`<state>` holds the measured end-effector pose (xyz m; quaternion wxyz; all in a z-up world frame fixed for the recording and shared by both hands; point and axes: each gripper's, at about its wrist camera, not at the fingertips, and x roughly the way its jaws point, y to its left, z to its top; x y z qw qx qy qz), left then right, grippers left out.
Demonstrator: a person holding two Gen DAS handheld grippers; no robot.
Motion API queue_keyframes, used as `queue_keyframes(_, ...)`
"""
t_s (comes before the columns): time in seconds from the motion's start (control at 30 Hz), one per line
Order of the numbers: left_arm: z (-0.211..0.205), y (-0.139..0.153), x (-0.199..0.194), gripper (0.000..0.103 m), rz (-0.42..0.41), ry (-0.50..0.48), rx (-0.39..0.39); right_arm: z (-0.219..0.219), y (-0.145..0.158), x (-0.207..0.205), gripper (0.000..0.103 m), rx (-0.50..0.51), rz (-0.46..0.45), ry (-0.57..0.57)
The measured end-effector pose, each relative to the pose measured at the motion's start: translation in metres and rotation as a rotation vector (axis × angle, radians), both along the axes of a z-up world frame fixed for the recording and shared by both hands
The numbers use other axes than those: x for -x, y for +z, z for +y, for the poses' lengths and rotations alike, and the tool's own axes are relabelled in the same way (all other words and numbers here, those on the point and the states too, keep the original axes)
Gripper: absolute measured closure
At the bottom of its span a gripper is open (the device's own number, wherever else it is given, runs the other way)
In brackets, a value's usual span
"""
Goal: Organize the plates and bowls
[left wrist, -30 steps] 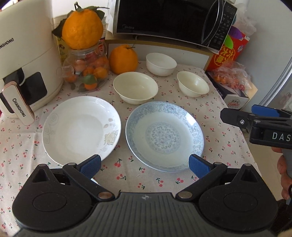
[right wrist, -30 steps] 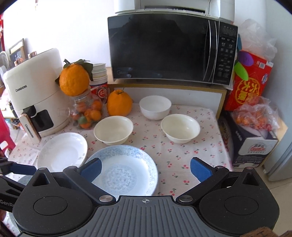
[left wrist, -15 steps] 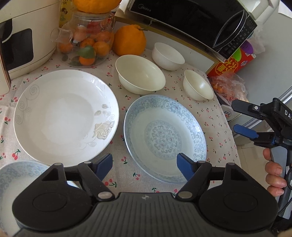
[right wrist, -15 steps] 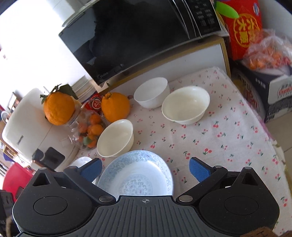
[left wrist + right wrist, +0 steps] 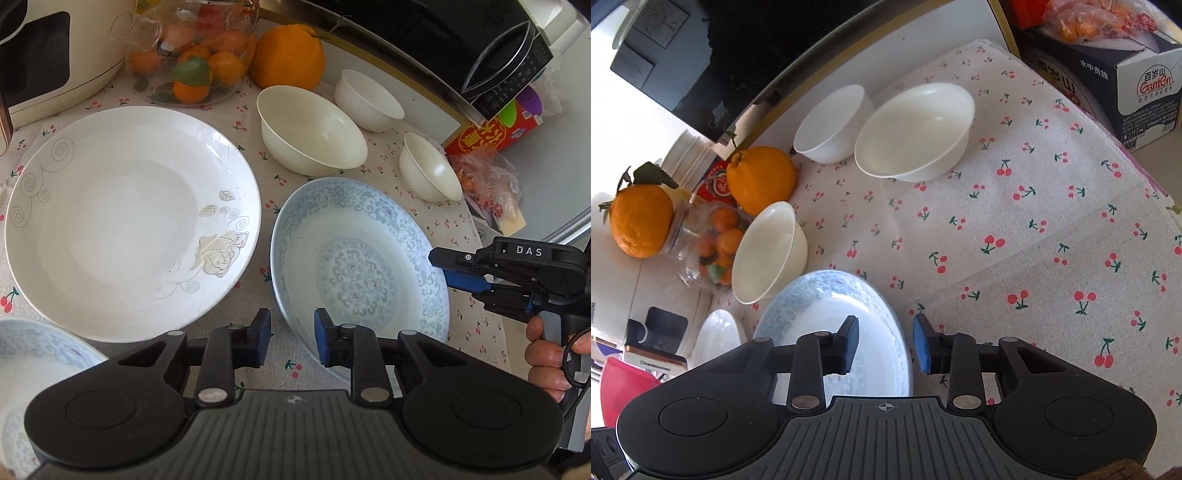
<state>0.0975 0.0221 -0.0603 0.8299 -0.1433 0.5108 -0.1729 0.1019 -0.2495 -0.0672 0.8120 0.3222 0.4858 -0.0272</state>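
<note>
left gripper: fingers narrow, straddling round blue-patterned porcelain plate rim | right gripper: same, opposite rim | left view only: 2nd blue plate, table's near-left corner

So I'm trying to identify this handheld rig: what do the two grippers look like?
Both are matte black plastic with a ribbed grey top, two round discs and silver pivot screws. The left gripper and right gripper carry blue pads on their fingers. The right one's side reads "DAS"; a bare hand holds its handle, with a thin black cable.
</note>
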Motion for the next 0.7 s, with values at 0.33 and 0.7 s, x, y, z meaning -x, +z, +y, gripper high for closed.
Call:
queue_keyframes(0.33,-0.005,0.001,0.003,0.091,-0.028,-0.036,-0.039,0.005,-0.002,0.006,0.091,0.047,0.047,0.012)
queue_keyframes(0.7,-0.012,0.002,0.016,0.092,-0.017,-0.097,-0.033,-0.001,0.005,0.034,0.09,0.052,0.085,0.006)
